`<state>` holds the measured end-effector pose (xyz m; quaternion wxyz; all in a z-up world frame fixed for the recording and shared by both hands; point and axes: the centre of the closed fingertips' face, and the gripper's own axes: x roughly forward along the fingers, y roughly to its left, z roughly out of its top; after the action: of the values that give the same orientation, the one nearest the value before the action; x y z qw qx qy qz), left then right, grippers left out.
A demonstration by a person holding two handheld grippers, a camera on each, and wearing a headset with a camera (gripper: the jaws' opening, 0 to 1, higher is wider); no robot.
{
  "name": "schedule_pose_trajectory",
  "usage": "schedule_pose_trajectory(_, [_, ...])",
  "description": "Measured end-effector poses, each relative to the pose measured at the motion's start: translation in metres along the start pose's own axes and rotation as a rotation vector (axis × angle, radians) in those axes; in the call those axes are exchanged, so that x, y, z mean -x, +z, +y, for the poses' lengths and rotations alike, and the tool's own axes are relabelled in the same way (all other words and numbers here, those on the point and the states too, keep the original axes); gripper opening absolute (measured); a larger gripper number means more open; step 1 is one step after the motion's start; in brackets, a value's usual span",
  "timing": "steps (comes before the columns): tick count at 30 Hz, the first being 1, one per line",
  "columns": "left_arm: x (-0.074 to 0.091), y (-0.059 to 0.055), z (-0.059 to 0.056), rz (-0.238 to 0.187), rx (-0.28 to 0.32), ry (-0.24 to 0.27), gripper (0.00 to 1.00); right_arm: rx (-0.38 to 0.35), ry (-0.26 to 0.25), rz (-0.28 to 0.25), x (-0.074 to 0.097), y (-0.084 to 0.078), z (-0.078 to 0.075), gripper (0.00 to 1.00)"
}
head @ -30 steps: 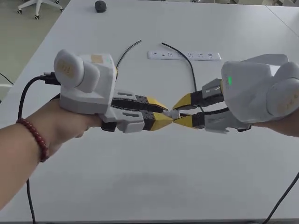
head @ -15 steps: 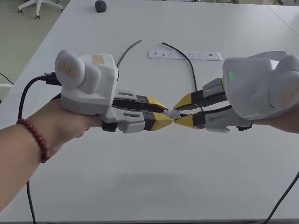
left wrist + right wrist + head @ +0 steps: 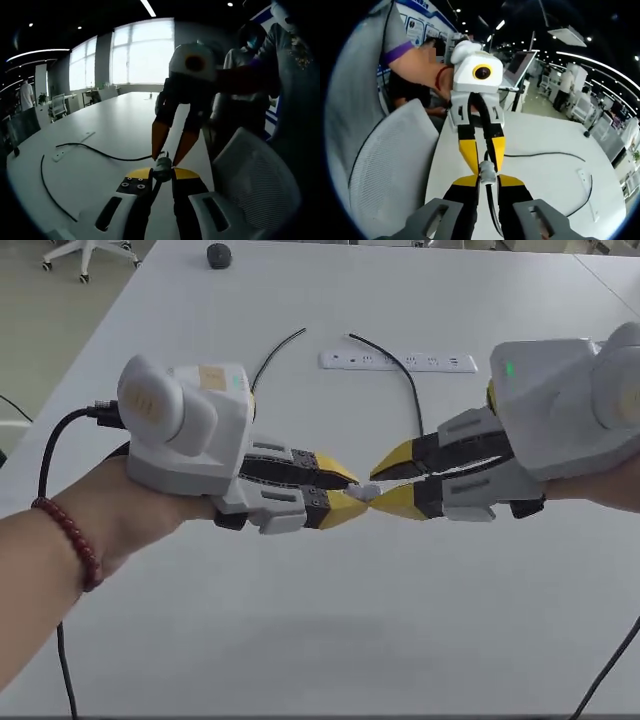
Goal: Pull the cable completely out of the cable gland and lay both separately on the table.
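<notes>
Head view: left gripper [image 3: 352, 493] clenched on the cable gland [image 3: 363, 491], right gripper [image 3: 378, 490] apparently pinching the cable [image 3: 415, 400] beside it, above the tabletop's [image 3: 320, 630] near edge; a skewed pull could slip either grip.

The cable gland [image 3: 362, 493] is mostly hidden between the tips of the left tool [image 3: 348, 492] and right tool [image 3: 380, 486]. The cable [image 3: 408, 390] disappears behind the right tool, which the picture's edge crops.

Right gripper [image 3: 374, 489] body now higher than 1 second ago, tilting nose-down toward left gripper [image 3: 350, 494]. Cable gland [image 3: 362, 492] between tips now slightly lower and further left. Left gripper body raised a touch.
</notes>
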<state>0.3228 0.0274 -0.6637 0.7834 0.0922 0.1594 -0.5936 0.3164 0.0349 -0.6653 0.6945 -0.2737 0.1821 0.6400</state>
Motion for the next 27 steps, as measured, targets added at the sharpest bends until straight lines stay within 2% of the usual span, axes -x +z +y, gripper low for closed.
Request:
schedule_pose_trajectory(6, [0.0006, 0.0002, -0.001, 0.003, -0.008, -0.004, 0.16, 0.021, -0.001, 0.008, -0.0007, -0.0001, 0.0021, 0.08])
schedule_pose_trajectory(9, [0.0014, 0.0007, -0.0001, -0.002, 0.008, -0.001, 0.16, 0.072, -0.016, 0.014, -0.0004, 0.0011, 0.0023, 0.08])
schedule_pose_trajectory(14, [0.0033, 0.0023, 0.004, -0.02, 0.107, 0.007, 0.16, 0.3, -0.09, 0.04, 0.001, 0.0058, 0.0005, 0.07])
schedule_pose_trajectory(15, [0.0036, 0.0022, 0.0054, -0.025, 0.124, 0.005, 0.16, 0.373, -0.111, 0.056, 0.0016, 0.006, 0.0008, 0.07])
schedule_pose_trajectory(16, [0.0037, 0.0025, 0.0056, -0.027, 0.136, 0.005, 0.16, 0.411, -0.124, 0.064, 0.0018, 0.0062, 0.0009, 0.07])
schedule_pose_trajectory(17, [0.0041, 0.0033, 0.0065, -0.031, 0.141, 0.009, 0.16, 0.5, -0.149, 0.069, 0.0024, 0.0083, 0.0004, 0.07])
schedule_pose_trajectory(18, [0.0039, 0.0028, 0.0052, -0.029, 0.17, 0.003, 0.16, 0.503, -0.147, 0.078, 0.002, 0.0065, 0.0017, 0.07])
schedule_pose_trajectory(19, [0.0036, 0.0027, 0.0049, -0.029, 0.162, 0.004, 0.16, 0.488, -0.149, 0.079, 0.0016, 0.0056, 0.0019, 0.07])
schedule_pose_trajectory(20, [0.0038, 0.0036, 0.0049, -0.034, 0.16, 0.008, 0.16, 0.534, -0.164, 0.081, 0.0026, 0.0066, 0.0002, 0.07])
schedule_pose_trajectory(22, [0.0032, 0.0035, 0.0043, -0.032, 0.171, 0.005, 0.16, 0.485, -0.15, 0.076, 0.0026, 0.0046, 0.0007, 0.07])
schedule_pose_trajectory(26, [0.0026, 0.0046, 0.0036, -0.034, 0.16, 0.011, 0.16, 0.454, -0.148, 0.07, 0.0038, 0.0039, -0.0022, 0.07])
schedule_pose_trajectory(27, [0.0025, 0.0047, 0.0034, -0.034, 0.159, 0.011, 0.16, 0.41, -0.133, 0.061, 0.0032, 0.0026, -0.0012, 0.07])
